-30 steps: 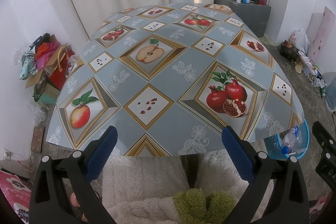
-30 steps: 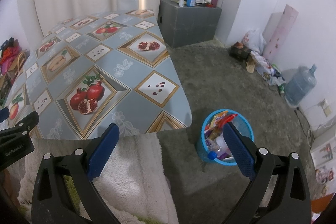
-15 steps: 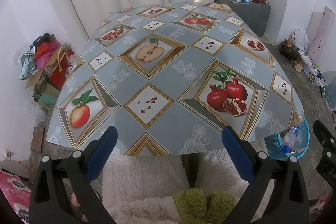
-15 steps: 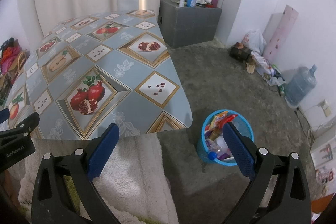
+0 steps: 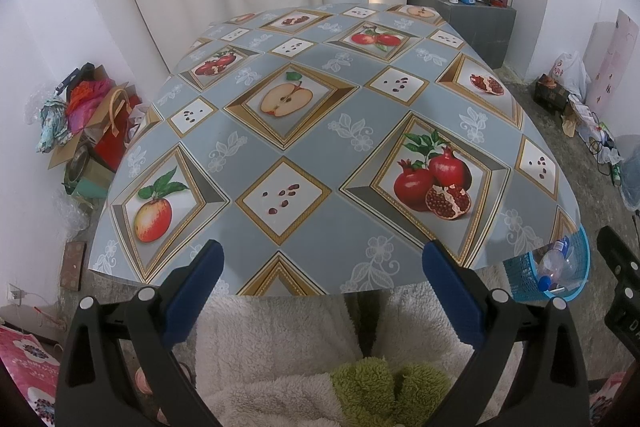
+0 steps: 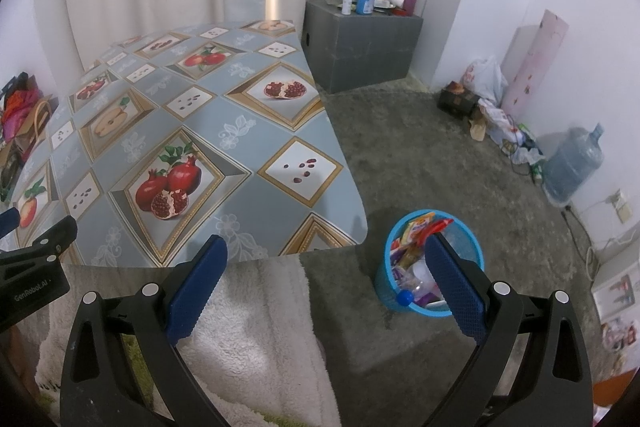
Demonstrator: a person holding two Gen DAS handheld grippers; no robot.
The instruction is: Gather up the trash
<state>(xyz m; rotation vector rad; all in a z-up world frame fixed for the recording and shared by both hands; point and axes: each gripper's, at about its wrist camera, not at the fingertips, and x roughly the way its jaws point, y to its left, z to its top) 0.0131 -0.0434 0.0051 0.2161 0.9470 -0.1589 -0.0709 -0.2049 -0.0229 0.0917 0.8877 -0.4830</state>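
Note:
A blue mesh bin (image 6: 390,277) stands on the floor by the table's near right corner, holding wrappers and a clear plastic bottle with a blue cap (image 6: 405,297). The same bin (image 5: 516,273) shows at the right edge of the left wrist view. The table (image 5: 332,131) carries a fruit-patterned blue cloth with nothing lying on it. My left gripper (image 5: 322,253) hangs open over the table's near edge, holding nothing. My right gripper (image 6: 326,251) is open too, above the floor between the table corner and the bin.
A person's white fleecy garment (image 5: 280,339) fills the bottom of both views. A grey cabinet (image 6: 360,43) with bottles stands at the back. Bags and clutter (image 5: 88,123) lie left of the table; a water jug (image 6: 572,167) and litter sit along the right wall.

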